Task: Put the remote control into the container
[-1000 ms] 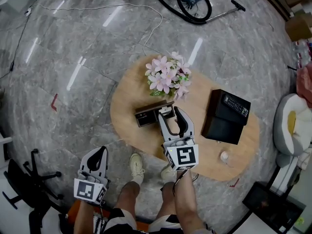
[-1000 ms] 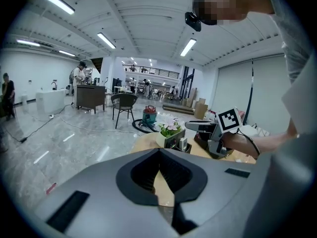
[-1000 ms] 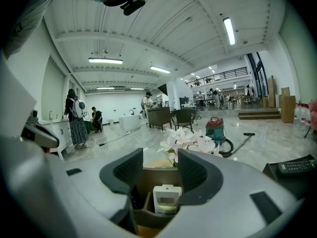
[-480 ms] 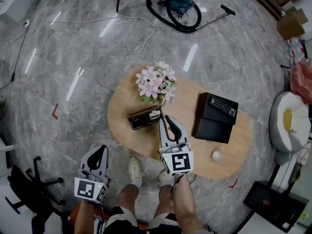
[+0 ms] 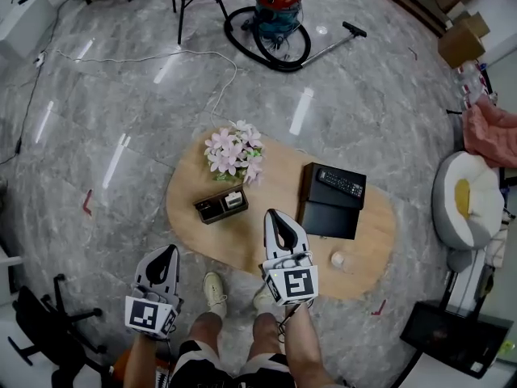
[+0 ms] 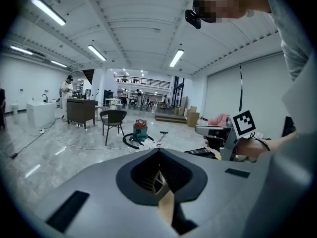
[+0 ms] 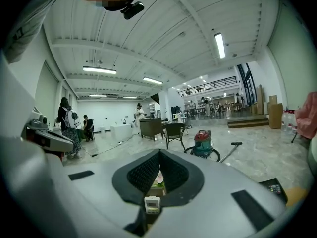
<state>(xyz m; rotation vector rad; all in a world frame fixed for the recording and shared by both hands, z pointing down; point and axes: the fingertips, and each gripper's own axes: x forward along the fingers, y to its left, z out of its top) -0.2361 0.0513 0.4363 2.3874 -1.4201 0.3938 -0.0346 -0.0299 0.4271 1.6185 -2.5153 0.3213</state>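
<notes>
Both sets of tongs are closed on nothing, the left gripper (image 5: 167, 251) over the floor and the right gripper (image 5: 273, 214), its jaws having just been closing, at the near edge of the wooden table (image 5: 275, 176), while the white remote control (image 5: 234, 200) lies inside the brown container (image 5: 212, 209) beside the flowers (image 5: 232, 152).

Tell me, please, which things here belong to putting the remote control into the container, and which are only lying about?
Belong to the job: white remote control, lying in the brown container; right claw, just closed, empty.
Lying about: flowers; black box with a black remote on it; small white object on the table; vacuum cleaner.
</notes>
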